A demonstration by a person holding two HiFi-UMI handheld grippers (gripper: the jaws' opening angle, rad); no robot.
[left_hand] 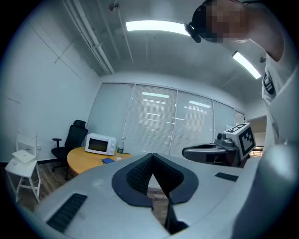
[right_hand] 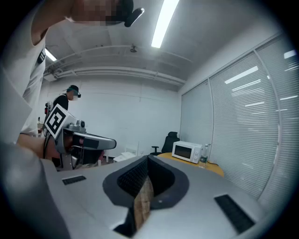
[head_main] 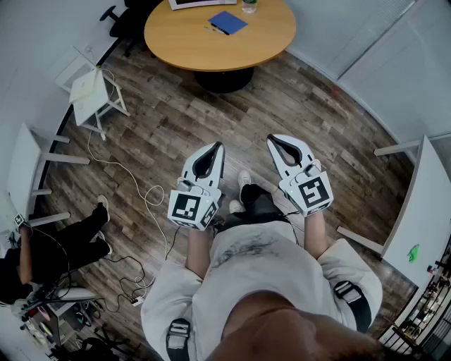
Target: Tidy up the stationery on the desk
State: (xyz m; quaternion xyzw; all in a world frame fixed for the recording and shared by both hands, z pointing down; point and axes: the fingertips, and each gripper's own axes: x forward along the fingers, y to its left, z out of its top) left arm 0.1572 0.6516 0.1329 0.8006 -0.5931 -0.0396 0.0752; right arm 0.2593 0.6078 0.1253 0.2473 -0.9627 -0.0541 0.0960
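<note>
Notebook lies well away; your left gripper and right gripper are closed, empty; that floor cable could trip you.

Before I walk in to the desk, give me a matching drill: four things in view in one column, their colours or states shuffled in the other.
Column one:
1. notebook
2. microwave
3. office chair
4. left tongs

Column two:
A. black
B. shut, nothing between them
C. blue
D. white

Pairs: 1-C; 2-D; 3-A; 4-B
</note>
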